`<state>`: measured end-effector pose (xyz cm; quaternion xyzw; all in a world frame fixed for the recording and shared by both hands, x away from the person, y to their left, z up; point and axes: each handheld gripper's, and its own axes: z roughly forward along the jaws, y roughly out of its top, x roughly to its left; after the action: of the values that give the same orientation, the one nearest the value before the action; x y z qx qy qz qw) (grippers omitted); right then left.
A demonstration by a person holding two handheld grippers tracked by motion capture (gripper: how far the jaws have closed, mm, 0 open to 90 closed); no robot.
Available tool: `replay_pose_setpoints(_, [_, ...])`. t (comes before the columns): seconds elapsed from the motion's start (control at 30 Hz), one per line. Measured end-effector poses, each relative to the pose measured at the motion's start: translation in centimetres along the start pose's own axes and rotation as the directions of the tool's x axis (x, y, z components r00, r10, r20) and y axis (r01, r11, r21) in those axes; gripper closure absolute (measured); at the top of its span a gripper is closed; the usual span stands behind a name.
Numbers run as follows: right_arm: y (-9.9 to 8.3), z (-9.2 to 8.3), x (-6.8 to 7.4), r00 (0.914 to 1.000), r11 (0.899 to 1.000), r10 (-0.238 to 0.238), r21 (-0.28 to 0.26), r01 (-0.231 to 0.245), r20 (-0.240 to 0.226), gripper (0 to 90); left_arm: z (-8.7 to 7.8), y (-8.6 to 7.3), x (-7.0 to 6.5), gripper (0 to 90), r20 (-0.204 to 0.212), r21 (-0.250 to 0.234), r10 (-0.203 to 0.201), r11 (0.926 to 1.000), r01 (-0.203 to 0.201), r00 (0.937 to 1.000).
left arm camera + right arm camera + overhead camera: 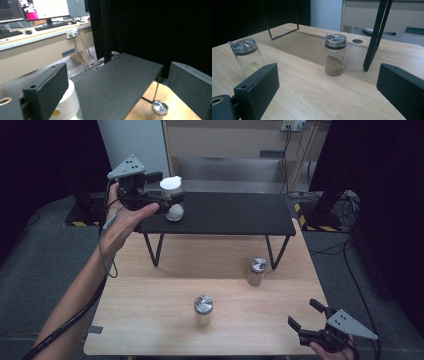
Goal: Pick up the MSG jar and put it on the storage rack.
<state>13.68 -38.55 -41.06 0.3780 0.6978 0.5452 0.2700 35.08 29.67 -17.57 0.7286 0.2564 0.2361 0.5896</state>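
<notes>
Jaws of the left gripper (172, 195) are seen spread apart around a white jar (173, 210) on the black shelf (235, 215); it is touched by one jaw. Right gripper (306, 314) jaws are held open, empty, over the counter (150, 295) near two spice jars.

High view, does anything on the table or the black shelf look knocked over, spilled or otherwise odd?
Nothing stands out. The white jar stands upright on the black shelf between the open jaws of the left gripper. Both glass spice jars stand upright, lids on, with no spill on the wooden table.
</notes>
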Motion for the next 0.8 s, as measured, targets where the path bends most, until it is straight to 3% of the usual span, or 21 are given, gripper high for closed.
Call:
replay_pose_setpoints(0.33, [0.0, 0.0, 0.0, 1.0000, 1.000, -0.002, 0.002, 0.002, 0.002, 5.0, -2.1, -1.4, -1.1, 2.1, 0.034, -0.024, 0.023, 0.9995, -0.022, 0.9992])
replay_pose_setpoints(0.8, [0.1, 0.0, 0.1, 1.0000, 1.000, -0.005, 0.003, 0.005, 0.001, 5.0, -5.3, -4.7, -2.4, 2.2, 0.098, -0.060, 0.033, 0.9978, -0.027, 0.9946])
